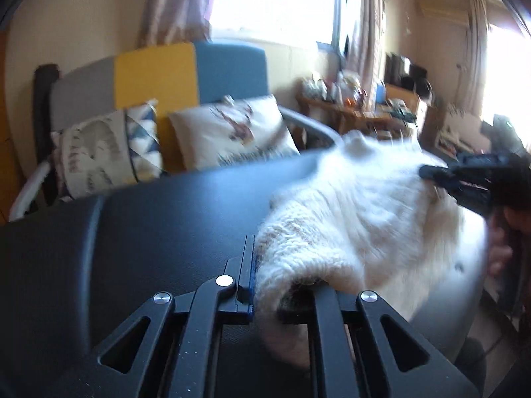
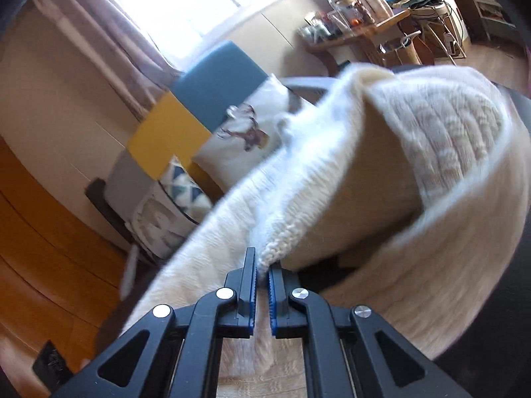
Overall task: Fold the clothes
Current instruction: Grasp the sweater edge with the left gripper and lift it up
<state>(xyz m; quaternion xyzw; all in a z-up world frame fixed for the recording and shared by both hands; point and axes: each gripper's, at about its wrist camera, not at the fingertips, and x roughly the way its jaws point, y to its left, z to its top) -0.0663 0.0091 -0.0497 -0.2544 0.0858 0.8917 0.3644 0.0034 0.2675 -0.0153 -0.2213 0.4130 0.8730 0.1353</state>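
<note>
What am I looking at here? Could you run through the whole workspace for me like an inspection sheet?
Surface: dark table, bare on its near left part.
Job's things: one white knit sweater, partly lifted off the table and folding over itself.
Clutter: nothing seen on the table besides the sweater.
Grippers: left hand-held gripper closed on a sweater edge, one finger hidden by the knit; right hand-held gripper pinching another edge between its blue pads.
Cables: nothing seen on the table; wires hang by a far desk.
Surroundings: grey, yellow and blue sofa with patterned cushions, curtained bright window, crowded wooden side table.
</note>
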